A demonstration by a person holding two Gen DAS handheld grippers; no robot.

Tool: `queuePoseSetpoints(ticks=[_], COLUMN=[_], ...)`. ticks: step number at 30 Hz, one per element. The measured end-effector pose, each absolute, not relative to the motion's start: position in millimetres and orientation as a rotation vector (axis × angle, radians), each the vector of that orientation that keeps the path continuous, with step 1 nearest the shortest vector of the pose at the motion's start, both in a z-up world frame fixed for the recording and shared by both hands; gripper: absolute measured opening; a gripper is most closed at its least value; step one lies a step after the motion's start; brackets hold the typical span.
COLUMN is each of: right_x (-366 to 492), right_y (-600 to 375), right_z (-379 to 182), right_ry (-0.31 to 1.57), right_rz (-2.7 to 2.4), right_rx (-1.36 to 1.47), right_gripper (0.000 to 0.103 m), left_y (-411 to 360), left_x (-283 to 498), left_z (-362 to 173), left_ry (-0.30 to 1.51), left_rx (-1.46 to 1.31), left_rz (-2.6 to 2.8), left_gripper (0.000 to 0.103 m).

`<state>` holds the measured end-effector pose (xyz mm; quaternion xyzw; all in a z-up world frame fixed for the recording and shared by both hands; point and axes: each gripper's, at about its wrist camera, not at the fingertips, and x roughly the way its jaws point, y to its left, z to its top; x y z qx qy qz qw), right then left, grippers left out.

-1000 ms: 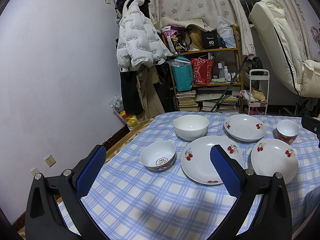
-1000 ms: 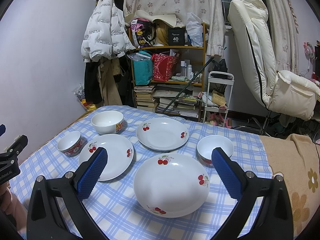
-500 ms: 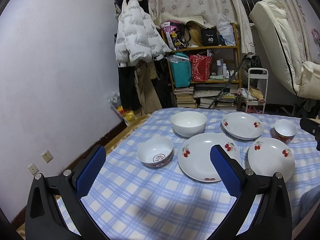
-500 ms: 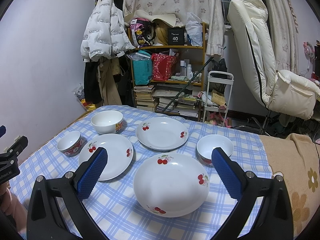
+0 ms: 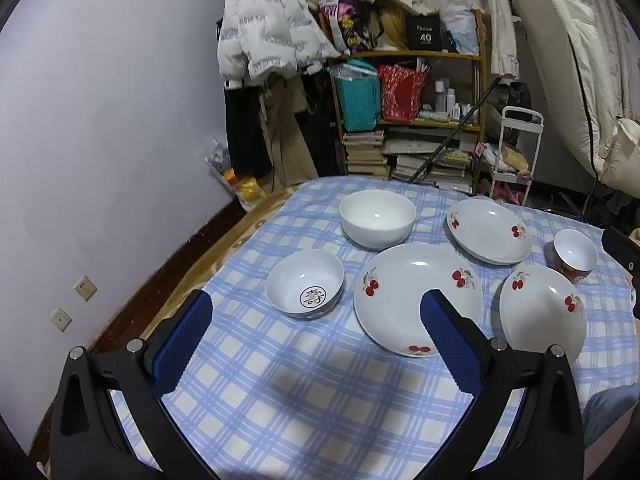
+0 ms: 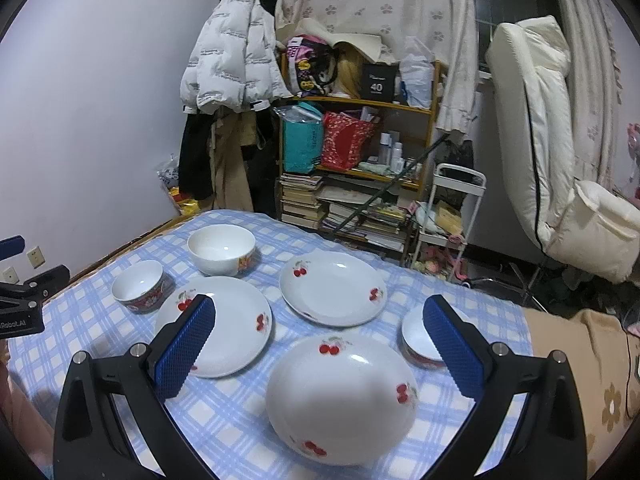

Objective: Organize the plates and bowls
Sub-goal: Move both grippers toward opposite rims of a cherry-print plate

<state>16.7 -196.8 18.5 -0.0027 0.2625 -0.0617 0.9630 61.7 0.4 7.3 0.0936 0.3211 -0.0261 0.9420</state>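
Observation:
Three white cherry-print plates and three bowls lie on a blue checked tablecloth (image 5: 280, 392). In the left wrist view a patterned small bowl (image 5: 305, 283) sits beside the middle plate (image 5: 404, 292), with a plain white bowl (image 5: 377, 218) behind. My left gripper (image 5: 316, 344) hovers open above the cloth in front of them, holding nothing. In the right wrist view the near plate (image 6: 340, 394) lies under my open right gripper (image 6: 320, 344). A far plate (image 6: 333, 287), a left plate (image 6: 236, 328) and a small red-sided bowl (image 6: 416, 340) surround it.
A cluttered wooden shelf (image 6: 360, 168) with books and bags, a white cart (image 6: 452, 220) and a hanging white jacket (image 6: 232, 56) stand behind the table. A cream recliner (image 6: 560, 184) is at the right. A brown flowered blanket (image 6: 592, 380) covers the table's right end.
Both grippers have tilted downward and come closer to the table, so the dishes sit larger and lower in view. Neither has touched a dish.

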Motion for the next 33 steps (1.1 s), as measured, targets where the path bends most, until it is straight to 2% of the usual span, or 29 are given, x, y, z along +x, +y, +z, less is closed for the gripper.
queuePoseSetpoints(ticks=[13,21,33], right_x=[95,133,175], right_y=[-182,-171,-174], right_z=[29,10,-47], right_ry=[0.522,0.554,0.679], right_rz=[-0.068,-0.036,0.008], right_rx=[-0.018,-0.032,-0.002], right_gripper=[0.103,0.103,0.102], left_y=[5,2,-3], left_x=[132,149,175], left_z=[3,-41,-107], left_ry=[0.767,0.869,1.038], left_rx=[0.064,0.069,0.026], left_rz=[-0.004,-0.017,-0.024], left_gripper=[0.102,0.102,0.102])
